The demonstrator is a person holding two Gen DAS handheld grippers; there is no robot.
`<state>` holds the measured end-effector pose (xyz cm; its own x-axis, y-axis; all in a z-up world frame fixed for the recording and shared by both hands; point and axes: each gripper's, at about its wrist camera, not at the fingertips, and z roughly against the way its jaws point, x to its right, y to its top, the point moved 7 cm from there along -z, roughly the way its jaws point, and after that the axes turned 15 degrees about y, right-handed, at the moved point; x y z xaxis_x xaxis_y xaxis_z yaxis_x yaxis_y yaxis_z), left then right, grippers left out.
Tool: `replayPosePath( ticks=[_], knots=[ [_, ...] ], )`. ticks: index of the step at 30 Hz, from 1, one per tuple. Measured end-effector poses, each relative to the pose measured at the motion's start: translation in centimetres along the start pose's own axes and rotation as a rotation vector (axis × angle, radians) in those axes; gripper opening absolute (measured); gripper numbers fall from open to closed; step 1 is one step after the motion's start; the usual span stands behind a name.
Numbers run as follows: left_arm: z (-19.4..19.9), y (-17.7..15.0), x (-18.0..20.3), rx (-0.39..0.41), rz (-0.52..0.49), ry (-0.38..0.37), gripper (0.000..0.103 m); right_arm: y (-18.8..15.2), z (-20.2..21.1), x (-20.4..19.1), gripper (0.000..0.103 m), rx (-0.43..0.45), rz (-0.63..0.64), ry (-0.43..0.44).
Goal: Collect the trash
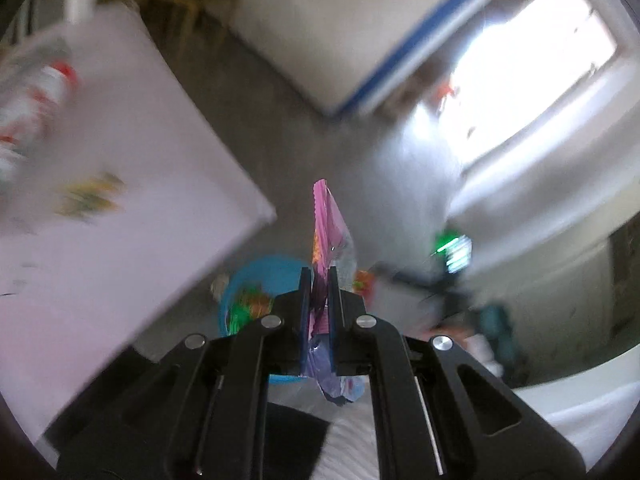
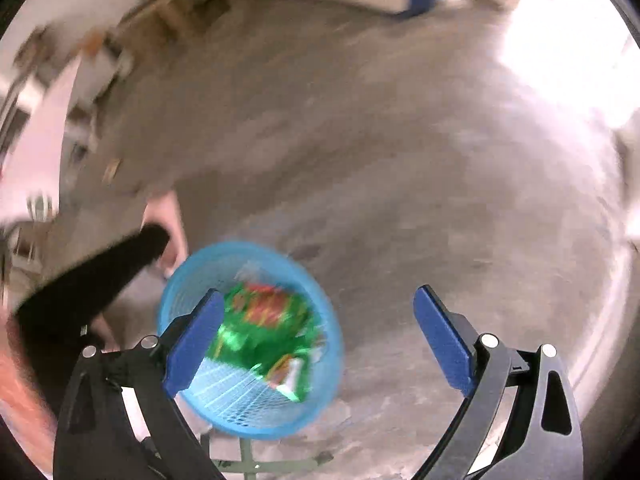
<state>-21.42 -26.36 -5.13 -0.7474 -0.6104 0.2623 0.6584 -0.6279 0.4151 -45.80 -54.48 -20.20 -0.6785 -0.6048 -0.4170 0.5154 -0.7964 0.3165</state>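
one pink wrapper clenched in left hand-held gripper; right hand-held gripper released

home rm: bare concrete floor, pink-cloth table, bright window.

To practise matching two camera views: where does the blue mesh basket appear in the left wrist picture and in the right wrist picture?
Left wrist: the blue basket sits low, left of centre, partly hidden behind the gripper's fingers.
Right wrist: the basket lies low, left of centre, behind the left finger.
Shared landmark: the green wrapper inside it.
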Motion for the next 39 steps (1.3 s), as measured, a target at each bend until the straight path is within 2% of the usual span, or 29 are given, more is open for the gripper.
replayPosePath(
  ticks=[3, 4, 6, 7, 8, 9, 10, 11, 12, 13, 15, 16, 18, 19, 20, 21, 22, 24, 26, 27, 30, 34, 36, 37, 39],
  knots=[
    [-8.6, -1.8, 2.9, -0.162, -0.09, 0.042, 0.004, -0.4, 3.3, 1.4, 0.093, 0.072, -0.037, 0.014],
    [-12.6, -2.7, 3.8, -0.23, -0.139, 0.088, 0.004, -0.7, 3.8, 1.4, 0.093, 0.084, -0.04, 0.03],
    [-18.1, -3.6, 4.3, -0.291, -0.212, 0.189, 0.004, -1.3, 4.4, 1.0, 0.093, 0.102, -0.031, 0.035],
    [-22.2, -4.4, 4.4, -0.348, -0.259, 0.25, 0.005, -1.6, 4.6, 0.8, 0.093, 0.106, -0.026, 0.037],
    [-24.6, -4.8, 4.2, -0.366, -0.313, 0.328, 0.006, -2.1, 4.5, 0.7, 0.093, 0.103, -0.03, 0.047],
    [-27.7, -5.4, 3.8, -0.376, -0.421, 0.445, 0.006, -3.1, 3.9, 0.4, 0.093, 0.097, -0.041, 0.06],
    [-29.4, -5.7, 3.4, -0.363, -0.497, 0.527, 0.008, -3.5, 3.6, 0.1, 0.093, 0.086, -0.053, 0.086],
    [-31.1, -5.5, 2.6, -0.332, -0.586, 0.644, 0.009, -4.6, 2.5, 0.0, 0.093, 0.083, -0.061, 0.103],
    [-31.9, -5.3, 1.6, -0.331, -0.602, 0.695, 0.009, -4.9, 2.1, -0.2, 0.093, 0.081, -0.07, 0.121],
    [-32.3, -5.1, 0.7, -0.352, -0.564, 0.707, 0.009, -5.4, 1.3, -0.2, 0.093, 0.069, -0.079, 0.136],
    [-31.2, -4.2, -1.0, -0.388, -0.41, 0.66, 0.009, -6.8, -1.4, 0.1, 0.093, 0.006, -0.079, 0.131],
    [-30.7, -3.8, -1.1, -0.389, -0.398, 0.645, 0.009, -7.8, -3.3, 0.5, 0.093, -0.053, -0.071, 0.101],
    [-28.9, -2.8, 0.4, -0.357, -0.462, 0.606, 0.009, -9.9, -6.3, 0.8, 0.093, -0.149, -0.058, 0.098],
    [-27.3, -2.2, 1.4, -0.314, -0.497, 0.592, 0.009, -10.7, -7.4, 0.8, 0.093, -0.193, -0.059, 0.108],
    [-26.5, -1.6, 2.2, -0.298, -0.501, 0.575, 0.012, -11.9, -9.0, 0.7, 0.093, -0.249, -0.056, 0.118],
    [-25.4, -1.2, 3.0, -0.295, -0.494, 0.546, 0.013, -12.7, -10.1, 0.5, 0.087, -0.278, -0.046, 0.124],
    [-24.8, -0.6, 3.6, -0.295, -0.488, 0.523, 0.013, -13.3, -11.2, 0.1, 0.074, -0.307, -0.029, 0.134],
    [-22.7, 0.4, 5.6, -0.275, -0.491, 0.464, 0.013, -14.8, -14.3, -0.7, 0.06, -0.393, 0.011, 0.13],
    [-20.5, 1.2, 7.7, -0.228, -0.507, 0.419, 0.014, -15.6, -17.1, -0.3, 0.047, -0.44, 0.036, 0.055],
    [-19.3, 1.4, 8.6, -0.209, -0.508, 0.393, 0.015, -15.9, -18.3, 0.0, 0.038, -0.455, 0.026, 0.04],
    [-15.7, 1.8, 10.7, -0.16, -0.495, 0.33, 0.022, -15.4, -19.3, -0.4, 0.03, -0.442, -0.002, 0.061],
    [-12.3, 1.3, 10.6, -0.122, -0.481, 0.312, 0.025, -14.9, -18.1, -2.5, 0.03, -0.475, 0.081, 0.063],
    [-10.8, 1.1, 9.6, -0.093, -0.46, 0.319, 0.029, -14.0, -16.4, -2.6, 0.029, -0.432, 0.08, 0.076],
    [-10.9, 1.1, 9.3, -0.089, -0.453, 0.324, 0.032, -13.7, -15.7, -2.7, 0.02, -0.421, 0.083, 0.078],
    [-10.1, 0.7, 8.1, -0.081, -0.43, 0.34, 0.033, -12.8, -13.7, -3.4, 0.011, -0.376, 0.123, 0.081]
  ],
)
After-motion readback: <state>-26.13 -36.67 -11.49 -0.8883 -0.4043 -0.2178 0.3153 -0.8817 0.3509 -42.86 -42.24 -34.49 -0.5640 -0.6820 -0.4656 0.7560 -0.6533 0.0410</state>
